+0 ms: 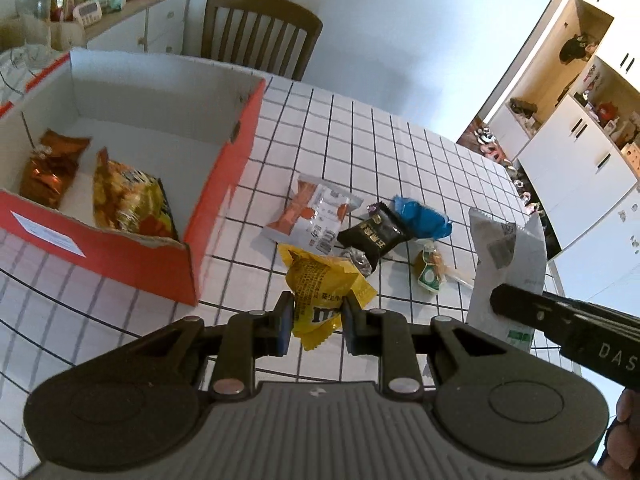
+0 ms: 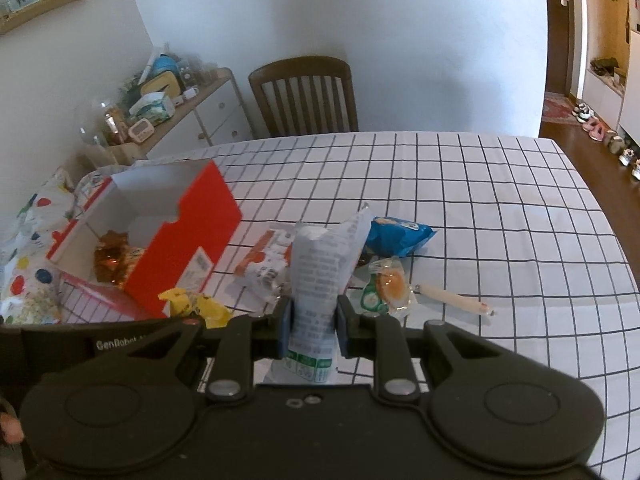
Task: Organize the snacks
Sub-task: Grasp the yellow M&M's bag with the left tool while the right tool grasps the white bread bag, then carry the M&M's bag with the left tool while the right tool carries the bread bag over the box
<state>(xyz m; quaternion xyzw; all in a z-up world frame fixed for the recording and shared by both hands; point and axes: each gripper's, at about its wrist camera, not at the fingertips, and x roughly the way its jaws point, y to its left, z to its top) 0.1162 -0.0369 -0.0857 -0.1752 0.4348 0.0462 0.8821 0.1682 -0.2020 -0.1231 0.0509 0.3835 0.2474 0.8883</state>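
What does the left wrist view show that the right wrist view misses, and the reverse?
Only the left wrist view: the black snack packet and the tall white cabinets.

Only the right wrist view: the lollipop's whole stick and the shoes along the floor.

Both: the red box with snacks inside, the blue packet, the left gripper shut on the yellow packet, and the right gripper shut on the white packet.

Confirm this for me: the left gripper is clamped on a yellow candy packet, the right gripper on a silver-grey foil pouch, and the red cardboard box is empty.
Not empty. In the left wrist view the red cardboard box holds two shiny orange snack bags. The rest stands: left gripper clamped on the yellow candy packet, right gripper on the silver-grey foil pouch.
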